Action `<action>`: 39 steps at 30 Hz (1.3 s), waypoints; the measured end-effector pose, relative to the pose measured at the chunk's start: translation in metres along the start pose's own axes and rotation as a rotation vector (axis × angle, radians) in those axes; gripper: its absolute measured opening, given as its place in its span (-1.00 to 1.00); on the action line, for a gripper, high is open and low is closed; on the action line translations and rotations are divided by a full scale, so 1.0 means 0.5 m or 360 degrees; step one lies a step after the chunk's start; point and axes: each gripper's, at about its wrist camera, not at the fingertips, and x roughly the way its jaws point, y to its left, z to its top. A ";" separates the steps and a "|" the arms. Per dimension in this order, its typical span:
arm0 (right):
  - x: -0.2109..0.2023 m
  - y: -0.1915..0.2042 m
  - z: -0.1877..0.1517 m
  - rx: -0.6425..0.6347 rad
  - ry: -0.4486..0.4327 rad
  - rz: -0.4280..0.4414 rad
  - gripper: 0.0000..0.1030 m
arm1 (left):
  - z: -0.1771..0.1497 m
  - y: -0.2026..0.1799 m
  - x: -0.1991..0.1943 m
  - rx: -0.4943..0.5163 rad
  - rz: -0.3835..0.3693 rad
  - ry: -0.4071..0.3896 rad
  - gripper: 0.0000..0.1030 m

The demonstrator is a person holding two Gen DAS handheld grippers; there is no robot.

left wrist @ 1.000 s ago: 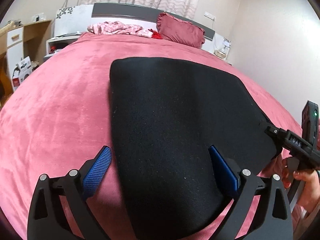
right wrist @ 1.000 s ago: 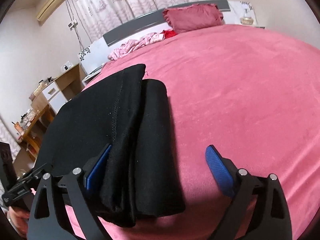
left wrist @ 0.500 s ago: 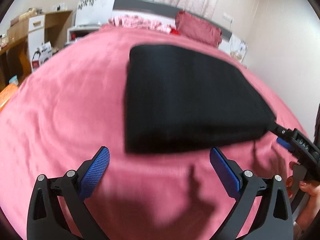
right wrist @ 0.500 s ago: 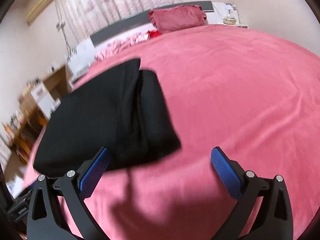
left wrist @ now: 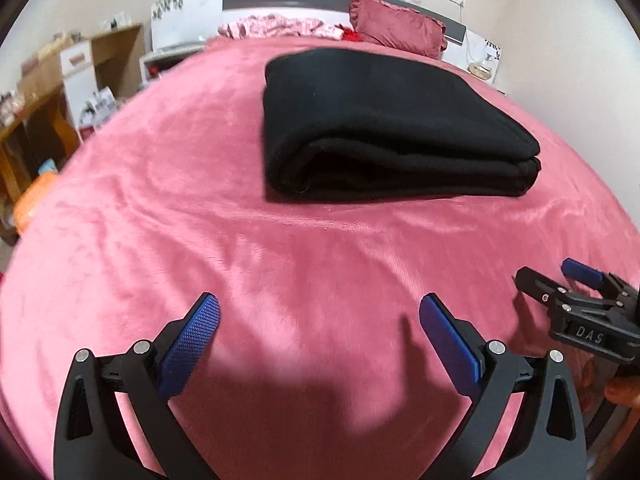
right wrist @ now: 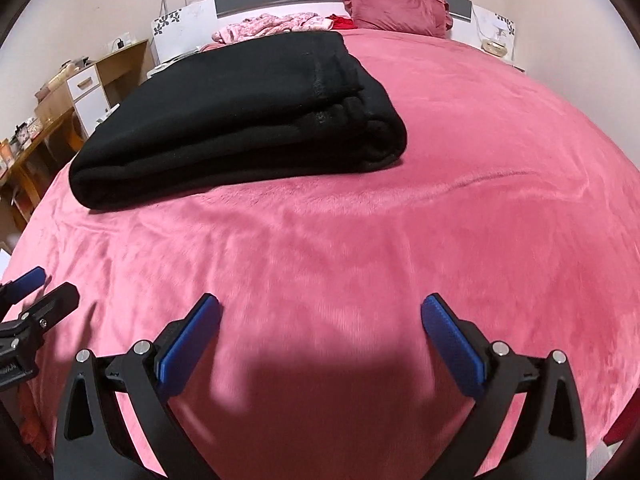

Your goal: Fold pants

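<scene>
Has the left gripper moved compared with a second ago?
Yes. The left gripper has backed off the folded black pants, toward the near edge of the pink bedspread.

Soft indoor light, shadows in foreground, fisheye-bent edges, slight blur

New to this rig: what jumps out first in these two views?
The black pants stand out first, folded into a thick stack in the middle of the pink bed. Next come the tongs, left and right, both open and empty over bare blanket on the near side of the stack. At the headboard lie a dark pink pillow and a crumpled pink garment.
</scene>
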 end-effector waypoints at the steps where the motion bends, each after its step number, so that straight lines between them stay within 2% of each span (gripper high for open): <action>1: -0.005 -0.001 -0.004 0.0020 -0.0002 0.0002 0.97 | 0.001 -0.004 -0.007 0.0018 0.0029 -0.0018 0.93; 4: -0.032 -0.010 -0.002 0.0078 -0.0046 -0.0001 0.97 | 0.001 -0.018 -0.037 0.0077 0.0116 -0.0086 0.93; 9: -0.092 0.004 -0.007 0.0054 -0.0181 -0.0012 0.97 | 0.008 -0.034 -0.081 0.0095 0.0175 -0.0152 0.93; 15: -0.133 0.025 -0.003 0.0044 -0.0261 -0.0112 0.97 | 0.016 -0.035 -0.108 0.0079 0.0186 -0.0205 0.93; 19: -0.153 0.032 -0.013 0.0088 -0.0245 -0.0082 0.97 | 0.020 -0.030 -0.114 0.0043 0.0149 -0.0199 0.93; 22: -0.160 0.044 -0.023 0.0048 -0.0242 -0.0058 0.97 | 0.021 -0.030 -0.117 0.0046 0.0144 -0.0198 0.93; 26: -0.169 0.052 -0.024 0.0000 -0.0280 -0.0071 0.97 | 0.022 -0.030 -0.123 0.0042 0.0144 -0.0201 0.93; 34: -0.186 0.029 -0.021 0.0080 -0.0360 -0.0093 0.97 | 0.029 -0.012 -0.141 -0.0035 0.0169 -0.0210 0.93; 39: -0.195 0.035 -0.019 0.0053 -0.0400 -0.0072 0.97 | 0.029 -0.008 -0.159 -0.0047 0.0174 -0.0244 0.93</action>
